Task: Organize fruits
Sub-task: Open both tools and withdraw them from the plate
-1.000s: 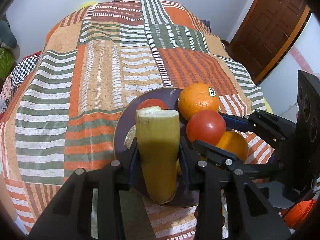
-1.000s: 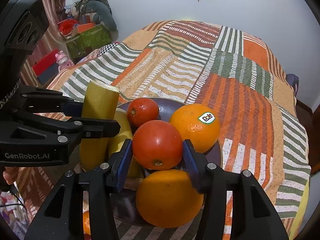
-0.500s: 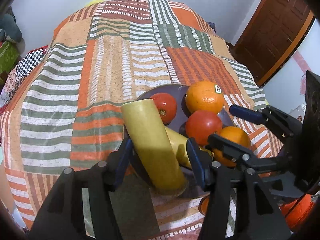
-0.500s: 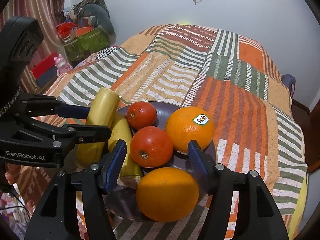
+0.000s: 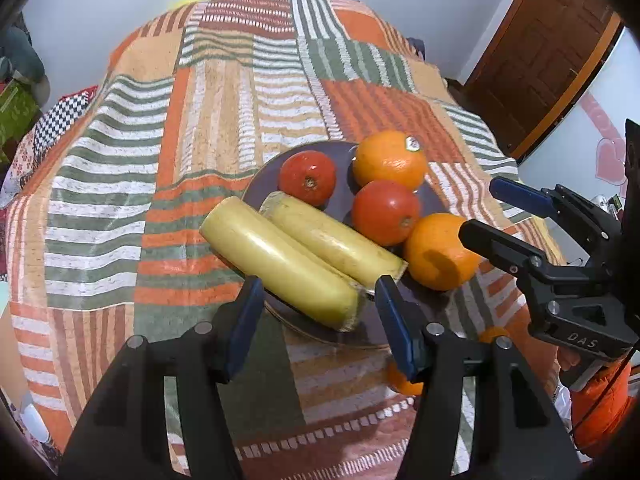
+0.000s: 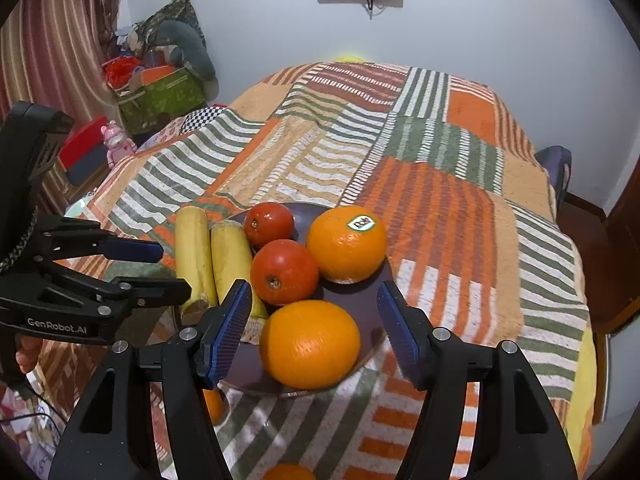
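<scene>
A dark round plate (image 5: 344, 196) (image 6: 372, 292) on the striped bedspread holds two yellow banana pieces (image 5: 280, 264) (image 6: 196, 252), two red tomatoes (image 5: 386, 212) (image 6: 284, 272) and two oranges (image 5: 390, 158) (image 6: 310, 344). My left gripper (image 5: 318, 312) is open and empty, just behind the near end of the left banana piece (image 5: 344, 240). My right gripper (image 6: 314, 328) is open and empty, its fingers on either side of the near orange without touching it. The right gripper also shows in the left wrist view (image 5: 480, 216), and the left gripper in the right wrist view (image 6: 168, 272).
A small orange (image 5: 402, 376) (image 6: 212, 404) lies on the bedspread just below the plate's near rim. Another orange (image 6: 288, 472) shows at the bottom edge. Cluttered boxes (image 6: 160, 96) stand beyond the bed's left side. A wooden door (image 5: 540, 52) is at the right.
Both grippers opened and drew back from the plate. The left one let go of the banana piece, now lying on the plate. The right one let go of the tomato.
</scene>
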